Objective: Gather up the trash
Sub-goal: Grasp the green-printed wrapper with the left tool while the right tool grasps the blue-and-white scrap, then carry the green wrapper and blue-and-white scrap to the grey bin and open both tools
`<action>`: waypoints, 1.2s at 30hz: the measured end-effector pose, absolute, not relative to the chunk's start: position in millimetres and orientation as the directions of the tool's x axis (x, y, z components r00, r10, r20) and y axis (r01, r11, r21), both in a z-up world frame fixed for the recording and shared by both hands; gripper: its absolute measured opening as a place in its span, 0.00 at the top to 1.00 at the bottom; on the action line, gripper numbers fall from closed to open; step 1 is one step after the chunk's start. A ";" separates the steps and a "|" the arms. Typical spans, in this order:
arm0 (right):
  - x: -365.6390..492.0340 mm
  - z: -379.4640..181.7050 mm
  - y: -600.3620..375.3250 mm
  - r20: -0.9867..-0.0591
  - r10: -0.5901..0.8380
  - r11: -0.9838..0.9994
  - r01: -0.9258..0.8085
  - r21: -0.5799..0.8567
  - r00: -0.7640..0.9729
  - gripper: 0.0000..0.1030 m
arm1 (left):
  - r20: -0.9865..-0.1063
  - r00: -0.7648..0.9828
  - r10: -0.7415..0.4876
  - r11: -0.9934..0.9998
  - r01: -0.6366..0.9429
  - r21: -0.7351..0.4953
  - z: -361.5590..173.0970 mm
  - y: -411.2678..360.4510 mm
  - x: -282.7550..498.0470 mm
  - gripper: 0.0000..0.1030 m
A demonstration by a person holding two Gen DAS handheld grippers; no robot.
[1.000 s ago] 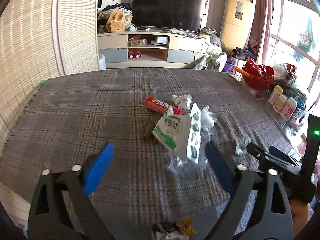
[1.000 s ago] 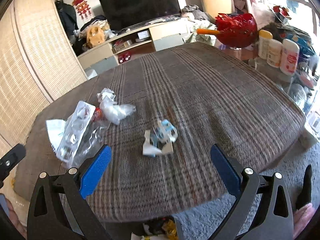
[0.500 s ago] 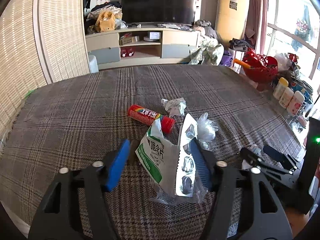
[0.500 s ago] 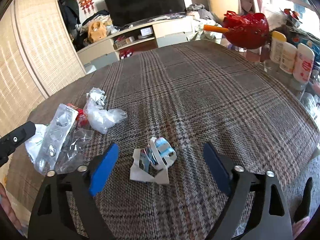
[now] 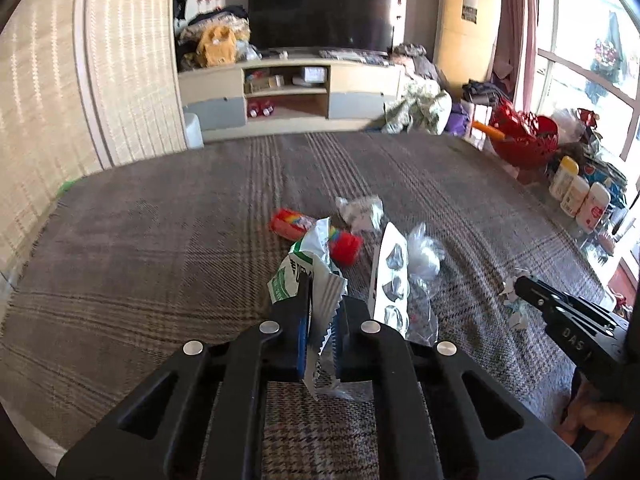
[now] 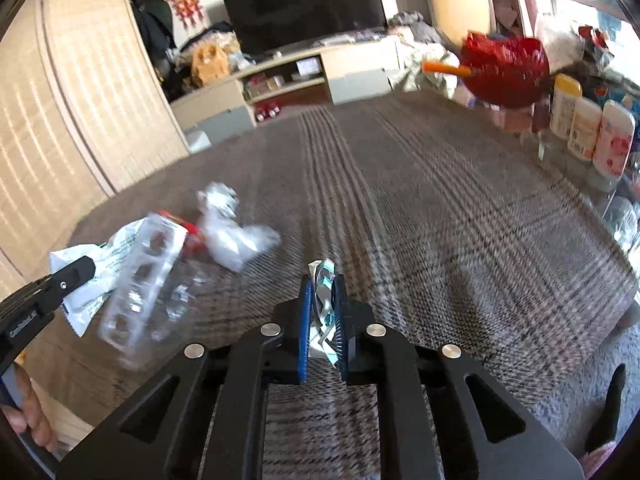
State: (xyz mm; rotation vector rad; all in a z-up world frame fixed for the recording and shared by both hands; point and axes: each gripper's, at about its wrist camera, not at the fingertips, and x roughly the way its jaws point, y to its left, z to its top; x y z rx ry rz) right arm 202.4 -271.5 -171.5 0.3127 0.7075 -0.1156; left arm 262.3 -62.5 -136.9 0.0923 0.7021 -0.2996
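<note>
Gripping with both at once: left gripper (image 5: 320, 330) clamped on the green-and-white wrapper (image 5: 306, 270), right gripper (image 6: 323, 320) clamped on the crumpled blue-and-white paper scrap (image 6: 322, 280).

Taking the clear blister tray (image 5: 390, 276) as landmark: wrapper just to its left, red tube (image 5: 316, 232) behind it, crumpled white paper (image 5: 360, 210) farther behind, clear plastic film (image 5: 424, 254) touching its right side, paper scrap well to its right on the plaid tablecloth (image 5: 160, 248).

Lifting straight up, slowly, probably working best, since the wrapper's serrated edge is thin and likely to slip; keeping the pinch deep on the fold. Watching for the tray snagging and dragging along.

Reading green Chinese characters on the wrapper, too partial to make out; "DAS" moulded on the right gripper's finger (image 5: 560, 312); bottle labels beyond the table too small.
</note>
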 end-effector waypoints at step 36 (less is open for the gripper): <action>43.5 -220.0 -197.4 -0.756 0.178 0.965 0.039 0.260 0.631 0.89 | -0.762 0.599 -0.246 0.948 0.314 -0.059 -208.9 -37.8 38.5 0.93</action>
